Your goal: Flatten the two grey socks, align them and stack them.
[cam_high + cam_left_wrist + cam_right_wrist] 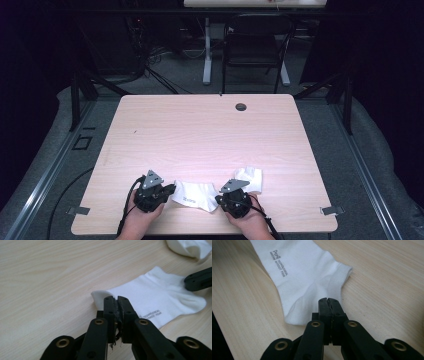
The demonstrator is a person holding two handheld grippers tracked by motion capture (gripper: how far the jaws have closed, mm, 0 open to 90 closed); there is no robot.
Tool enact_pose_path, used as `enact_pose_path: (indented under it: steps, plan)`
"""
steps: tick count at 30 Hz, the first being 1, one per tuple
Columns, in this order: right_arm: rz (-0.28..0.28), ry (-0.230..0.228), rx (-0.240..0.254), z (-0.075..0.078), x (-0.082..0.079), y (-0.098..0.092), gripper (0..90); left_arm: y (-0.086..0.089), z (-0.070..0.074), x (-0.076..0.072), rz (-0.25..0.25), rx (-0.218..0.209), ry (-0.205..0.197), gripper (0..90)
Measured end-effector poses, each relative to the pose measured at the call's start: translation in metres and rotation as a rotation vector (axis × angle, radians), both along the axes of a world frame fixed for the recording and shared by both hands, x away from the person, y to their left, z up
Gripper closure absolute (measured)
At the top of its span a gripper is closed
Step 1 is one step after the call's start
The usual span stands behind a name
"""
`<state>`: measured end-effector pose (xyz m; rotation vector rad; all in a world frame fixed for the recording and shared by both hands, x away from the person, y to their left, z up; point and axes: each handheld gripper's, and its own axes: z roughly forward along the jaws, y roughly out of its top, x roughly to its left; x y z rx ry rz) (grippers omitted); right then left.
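While both grippers sit at the near table edge, the flat white ankle sock with grey print (194, 196) lies between them. Left gripper (117, 299) nearly clenched on its toe edge, right gripper (328, 300) clenched at the cuff. Second crumpled white sock (250, 178) untouched beside; pairing likely left.

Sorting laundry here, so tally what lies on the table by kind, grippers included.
Flat white fabric ankle sock with grey print: 1
Crumpled white fabric sock: 1
Black two-jaw grippers, left and right: 2
Total: 4
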<state>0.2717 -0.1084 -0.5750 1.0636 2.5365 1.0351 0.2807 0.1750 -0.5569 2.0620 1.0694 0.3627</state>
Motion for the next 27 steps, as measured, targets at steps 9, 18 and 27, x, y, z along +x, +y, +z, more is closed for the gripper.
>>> enact_pose_path:
  steps: [9, 18, 27]
  plan:
    - [0.011, -0.01, -0.017, 0.001, 0.0, -0.001, 90.0, 0.005, 0.007, 0.003, 0.008, -0.049, -0.045, 72.4]
    - [0.005, 0.003, -0.018, 0.001, 0.001, -0.004, 90.0, -0.003, -0.003, 0.005, -0.045, -0.01, -0.033, 70.1]
    - [-0.005, 0.007, -0.015, 0.001, 0.002, -0.009, 90.0, -0.003, -0.017, 0.004, -0.056, 0.017, 0.023, 68.2]
